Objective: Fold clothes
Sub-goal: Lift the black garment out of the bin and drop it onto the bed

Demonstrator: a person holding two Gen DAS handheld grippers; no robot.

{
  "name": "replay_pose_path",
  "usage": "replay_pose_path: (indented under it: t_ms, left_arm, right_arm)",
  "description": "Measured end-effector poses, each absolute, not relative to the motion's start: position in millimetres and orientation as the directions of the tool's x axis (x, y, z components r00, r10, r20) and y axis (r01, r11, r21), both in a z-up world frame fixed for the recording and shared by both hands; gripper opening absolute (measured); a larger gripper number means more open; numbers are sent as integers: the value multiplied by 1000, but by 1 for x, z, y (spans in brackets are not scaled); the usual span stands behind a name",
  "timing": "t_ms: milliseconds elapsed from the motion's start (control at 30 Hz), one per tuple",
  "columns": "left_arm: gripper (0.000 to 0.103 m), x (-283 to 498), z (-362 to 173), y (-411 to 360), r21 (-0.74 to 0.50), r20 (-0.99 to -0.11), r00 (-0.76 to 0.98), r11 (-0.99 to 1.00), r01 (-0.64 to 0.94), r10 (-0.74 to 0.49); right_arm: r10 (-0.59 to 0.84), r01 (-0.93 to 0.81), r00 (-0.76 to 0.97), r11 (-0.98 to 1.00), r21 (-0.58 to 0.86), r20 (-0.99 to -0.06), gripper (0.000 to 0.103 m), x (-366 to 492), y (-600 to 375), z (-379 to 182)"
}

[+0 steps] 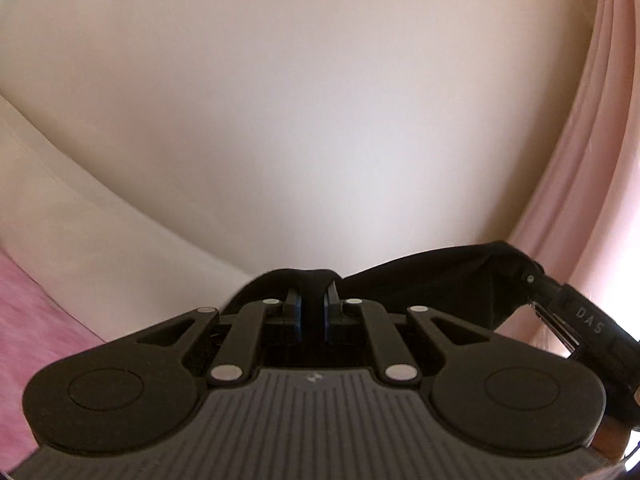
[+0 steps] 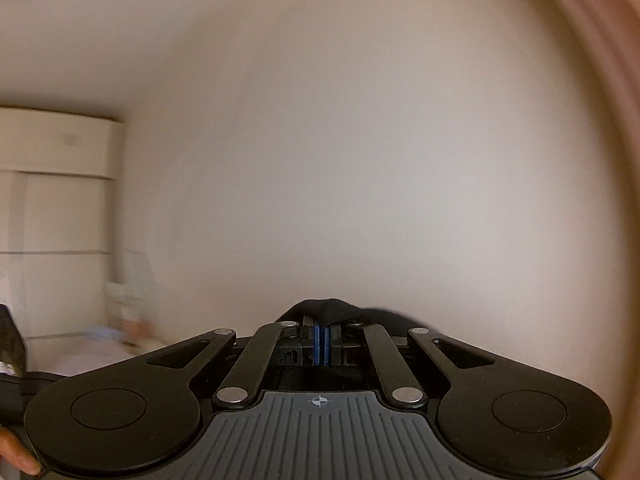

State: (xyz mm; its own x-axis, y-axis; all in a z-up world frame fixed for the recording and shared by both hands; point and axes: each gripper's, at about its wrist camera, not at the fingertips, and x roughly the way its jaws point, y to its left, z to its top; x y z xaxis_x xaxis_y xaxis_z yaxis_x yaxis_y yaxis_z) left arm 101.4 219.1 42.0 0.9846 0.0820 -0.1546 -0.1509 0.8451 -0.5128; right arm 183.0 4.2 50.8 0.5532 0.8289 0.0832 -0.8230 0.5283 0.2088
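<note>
A black garment is held up in the air between both grippers. My left gripper is shut on a fold of it that bulges over the blue pads. The cloth stretches right to the other gripper, seen at the right edge. In the right wrist view my right gripper is shut on the black garment, with the blue pads pressed together. Most of the garment hangs below and is hidden.
Both cameras face a plain cream wall. A pink curtain hangs at the right. A pink bed cover lies at the lower left. A white cabinet stands at the left in the right wrist view.
</note>
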Motion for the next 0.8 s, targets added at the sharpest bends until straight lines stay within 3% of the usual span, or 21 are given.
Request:
replay_pose_path:
  t_ms: [267, 467, 700, 800]
  left_arm:
    - [6, -126, 119, 228, -441, -6, 879, 788, -430, 476]
    - [6, -269, 179, 198, -345, 63, 674, 649, -678, 736]
    - [6, -357, 259, 187, -183, 119, 467, 482, -857, 876]
    - [7, -361, 285, 197, -108, 130, 431, 445, -889, 893]
  right_arm:
    - [949, -986, 153, 130, 100, 274, 1, 57, 69, 123]
    - [911, -961, -209, -259, 98, 356, 1, -41, 98, 160]
    - [801, -854, -420, -508, 113, 427, 1, -125, 130, 233]
    - [799, -841, -448, -529, 115, 400, 1, -151, 151, 252]
